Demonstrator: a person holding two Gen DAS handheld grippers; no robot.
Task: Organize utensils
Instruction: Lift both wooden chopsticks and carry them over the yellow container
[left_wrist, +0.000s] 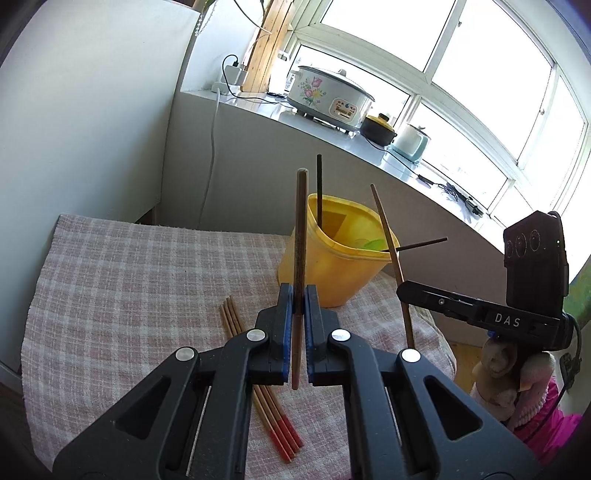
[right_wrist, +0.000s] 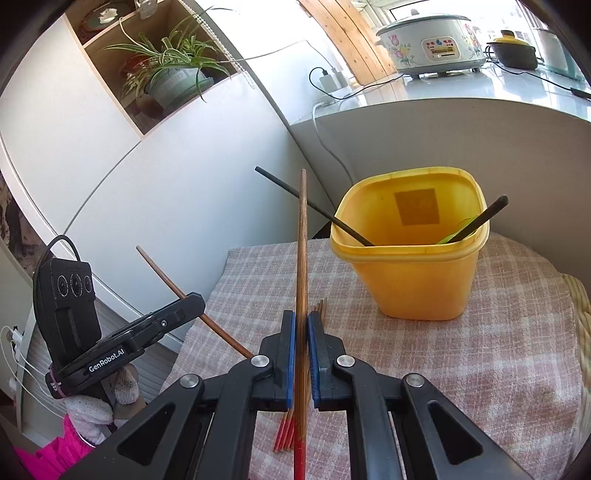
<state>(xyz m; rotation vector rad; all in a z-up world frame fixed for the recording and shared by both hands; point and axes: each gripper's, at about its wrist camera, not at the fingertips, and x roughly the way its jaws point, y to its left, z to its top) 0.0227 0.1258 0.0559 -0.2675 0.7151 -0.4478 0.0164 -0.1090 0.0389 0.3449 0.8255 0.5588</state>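
My left gripper (left_wrist: 298, 297) is shut on a plain brown chopstick (left_wrist: 301, 229) that stands nearly upright above the checked cloth (left_wrist: 129, 280). My right gripper (right_wrist: 302, 323) is shut on a brown chopstick with a red end (right_wrist: 303, 251), also upright. Each gripper shows in the other's view: the right gripper (left_wrist: 406, 291) at the right, the left gripper (right_wrist: 195, 301) at the left. A yellow tub (left_wrist: 332, 269) (right_wrist: 417, 280) stands beyond both, holding two leaning black chopsticks (right_wrist: 314, 208) and something green. Several red-ended chopsticks (left_wrist: 266, 398) lie on the cloth under the grippers.
A grey ledge behind the table carries a flowered rice cooker (left_wrist: 328, 98), a dark pot (left_wrist: 378, 127), a small blue-white appliance and cables. A white wall and a shelf with a potted plant (right_wrist: 173, 70) stand to the left. The cloth's edge drops off at the right.
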